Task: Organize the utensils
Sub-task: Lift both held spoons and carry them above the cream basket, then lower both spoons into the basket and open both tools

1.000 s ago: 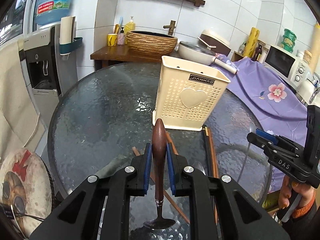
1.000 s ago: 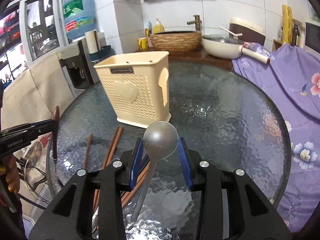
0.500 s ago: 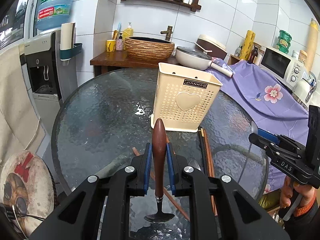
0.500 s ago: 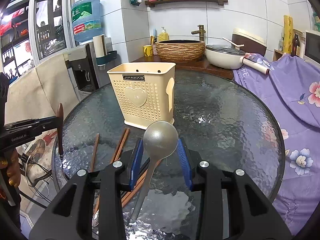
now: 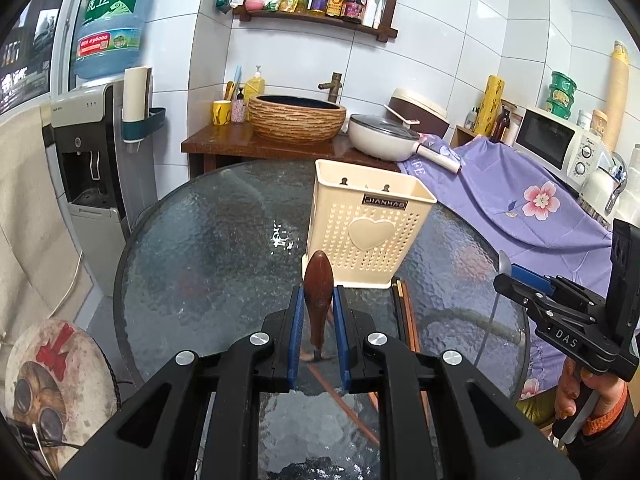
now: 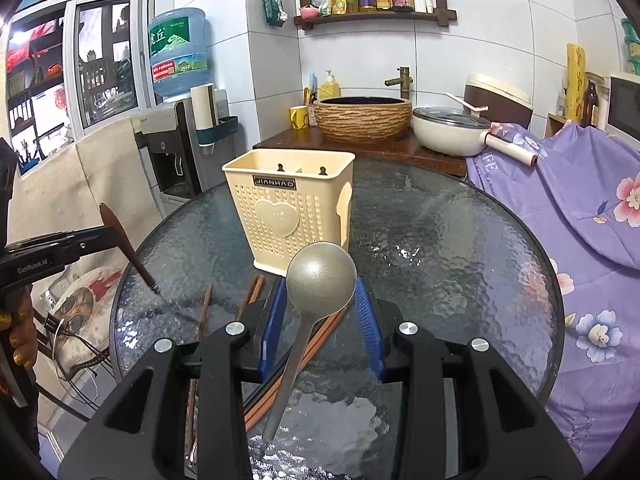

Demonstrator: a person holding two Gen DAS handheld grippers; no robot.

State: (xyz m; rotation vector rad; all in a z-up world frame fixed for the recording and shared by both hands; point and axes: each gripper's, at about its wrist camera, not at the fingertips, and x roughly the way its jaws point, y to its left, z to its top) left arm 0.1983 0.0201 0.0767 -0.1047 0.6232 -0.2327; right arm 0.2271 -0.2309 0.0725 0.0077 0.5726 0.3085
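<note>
- Gripping a wooden-handled utensil (image 5: 318, 280) by its brown handle, the left gripper (image 5: 318, 312) has its blue pads closed on it, the metal end hanging below the jaws; whether it is a fork or a spoon cannot be told. The cream utensil holder (image 5: 370, 232) stands just ahead of the jaws and slightly right, on the glass table (image 5: 200, 264). By my judgement both pieces are lifted and the carry to the holder is in hand.
- Seen from the right wrist, the right gripper (image 6: 320, 300) clamps a metal spoon (image 6: 322, 276) at the bowl, its handle trailing down beneath the jaws. The holder's divided top sits ahead and slightly left. Next each piece likely needs raising above the rim, then lowering into a compartment. Chopsticks (image 6: 250, 298) lie under the jaws; the two grippers could crowd one another at the opening.
</note>
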